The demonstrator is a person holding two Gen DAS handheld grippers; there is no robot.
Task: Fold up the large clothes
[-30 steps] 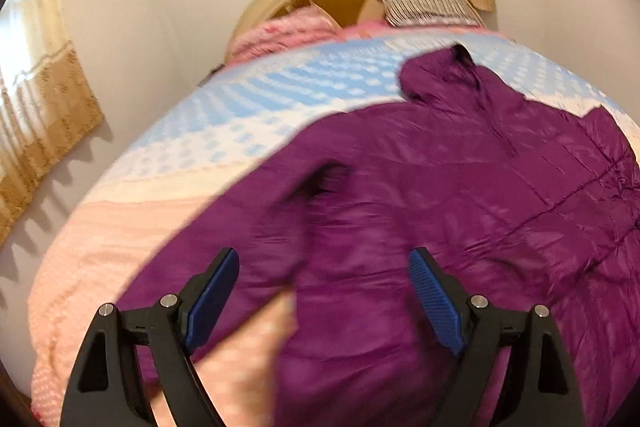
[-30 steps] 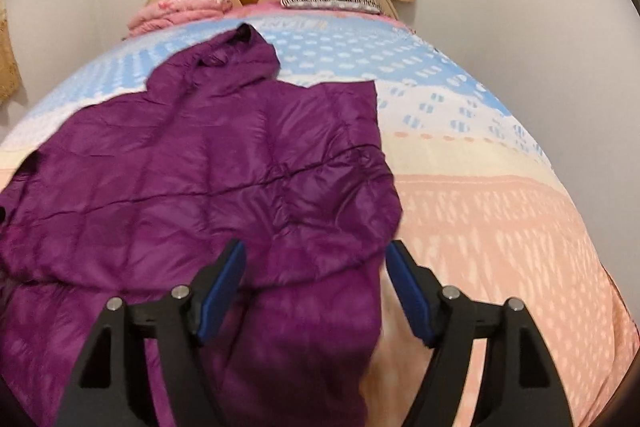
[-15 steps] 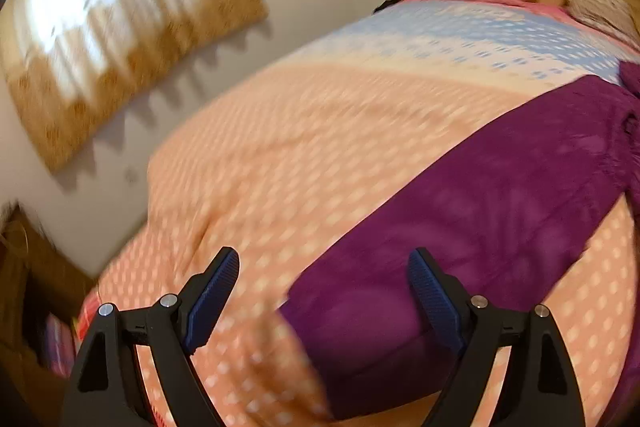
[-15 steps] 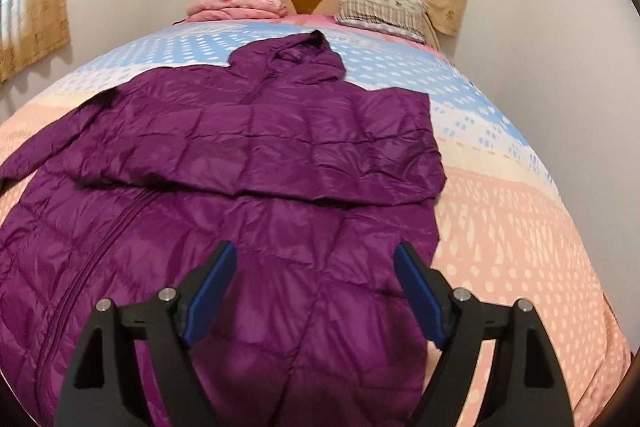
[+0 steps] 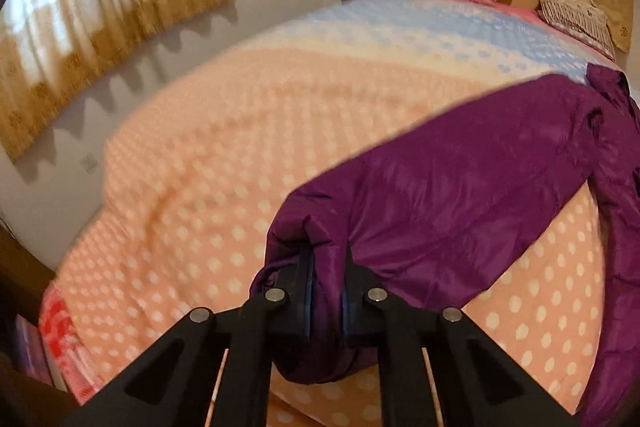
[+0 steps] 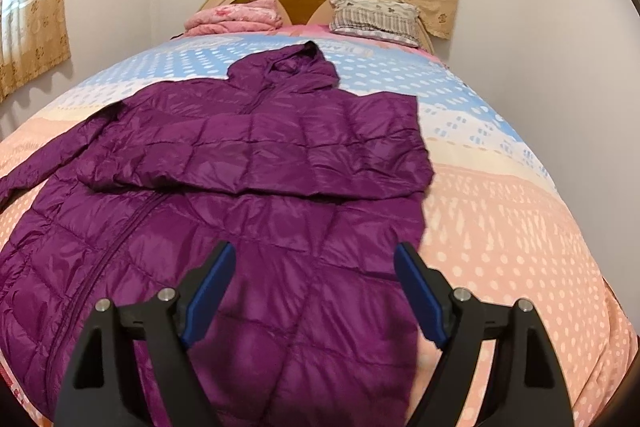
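Note:
A purple hooded puffer jacket point(image 6: 248, 187) lies front-up on the bed, hood toward the headboard. Its right sleeve is folded across the chest. Its left sleeve point(image 5: 460, 195) stretches out over the peach bedspread. My left gripper point(image 5: 326, 255) is shut on the cuff end of that sleeve. My right gripper point(image 6: 314, 259) is open and empty, just above the jacket's lower half near its right edge.
The bed has a dotted blue-and-peach cover point(image 6: 500, 211). A folded pink blanket point(image 6: 234, 17) and a striped pillow point(image 6: 376, 15) lie by the curved headboard. Curtains point(image 5: 100, 7) hang on the left wall, and dark furniture point(image 5: 16, 267) stands at the bed's left side.
My left gripper swung left to the outstretched sleeve and closed on its cuff. My right gripper pulled back, staying open, and the right sleeve now lies folded across the chest.

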